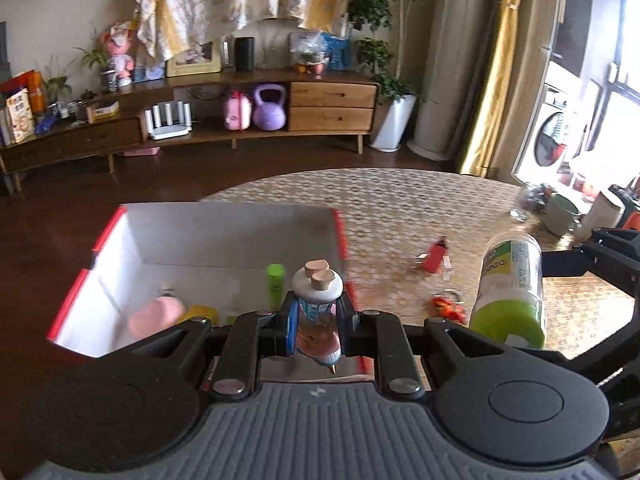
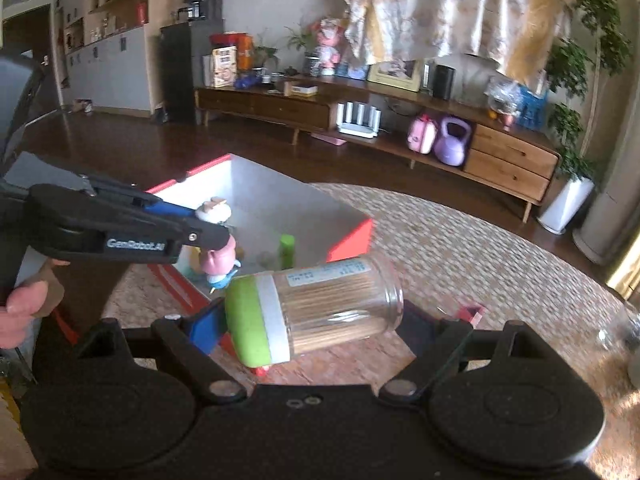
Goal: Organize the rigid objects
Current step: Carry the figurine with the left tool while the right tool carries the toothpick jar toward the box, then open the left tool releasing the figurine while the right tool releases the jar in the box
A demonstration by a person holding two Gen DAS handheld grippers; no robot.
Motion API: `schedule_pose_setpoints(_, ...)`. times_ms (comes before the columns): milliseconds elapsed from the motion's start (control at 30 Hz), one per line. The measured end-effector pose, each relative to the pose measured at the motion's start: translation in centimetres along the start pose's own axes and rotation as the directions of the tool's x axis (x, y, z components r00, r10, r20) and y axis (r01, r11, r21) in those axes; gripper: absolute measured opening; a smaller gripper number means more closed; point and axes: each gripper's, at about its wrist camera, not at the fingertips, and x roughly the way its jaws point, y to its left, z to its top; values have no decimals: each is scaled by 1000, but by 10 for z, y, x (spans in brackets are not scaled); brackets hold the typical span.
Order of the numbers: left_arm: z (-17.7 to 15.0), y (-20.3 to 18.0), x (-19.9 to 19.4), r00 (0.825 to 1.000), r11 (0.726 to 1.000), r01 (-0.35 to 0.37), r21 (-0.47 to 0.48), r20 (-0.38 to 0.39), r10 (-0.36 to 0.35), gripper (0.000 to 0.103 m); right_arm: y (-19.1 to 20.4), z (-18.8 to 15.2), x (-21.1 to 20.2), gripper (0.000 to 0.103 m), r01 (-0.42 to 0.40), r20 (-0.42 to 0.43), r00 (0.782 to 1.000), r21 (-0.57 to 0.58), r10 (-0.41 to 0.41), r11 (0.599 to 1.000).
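L gripper (image 1: 316,330) clenched on a toy (image 1: 318,308), a small pig figure w/ white head and pink body, held at frame centre above the near edge of the box (image 1: 224,236). In the R wrist view the same gripper (image 2: 222,236) comes in from the left, a hand (image 2: 24,304) on its handle at lower left, toy (image 2: 218,256) hanging over the box (image 2: 348,240).

R gripper (image 2: 316,320) grasps a jar (image 2: 320,304) of toothpicks, lying sideways across wide-set jaws, green lid to the left, clear base to the right. In the L wrist view the jar (image 1: 512,292) sits at right, lid toward camera.

Box: red outside, white inside, open top, centre-left in both views. Inside: pink item (image 1: 156,316), green bottle (image 1: 275,280), others too blurred to tell.

Surface: round table (image 1: 420,208) w/ woven-pattern cover; red bits (image 1: 434,258) and orange bits (image 1: 448,306) lie right of the box; glass (image 1: 528,200) and mug (image 1: 560,212) at far right edge.

Room: dark wood floor, long low cabinet (image 1: 280,100) along the back wall w/ purple kettlebell (image 1: 270,108), potted plant (image 1: 396,92) upper right, curtain (image 1: 500,80) beside it.
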Motion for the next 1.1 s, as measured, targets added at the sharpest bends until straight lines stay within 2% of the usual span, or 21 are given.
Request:
schedule_pose_setpoints(367,11,67,13,997,997,-79,-26,-25,78,19,38,27,51,88,-41,-18,999,-72,39,997)
schedule_pose_setpoints(667,20,106,56,983,986,-165,-29,-81,162,19,50,34,104,88,-56,-52,997,-64,53,996)
schedule_pose_setpoints(933,31,121,98,969,976,-215,12,-125,215,19,61,36,147,88,-71,-108,992,-61,65,996)
schedule_pose_setpoints(1100,38,116,119,969,980,-199,24,-143,201,19,64,33,164,88,-66,-137,989,-69,57,995)
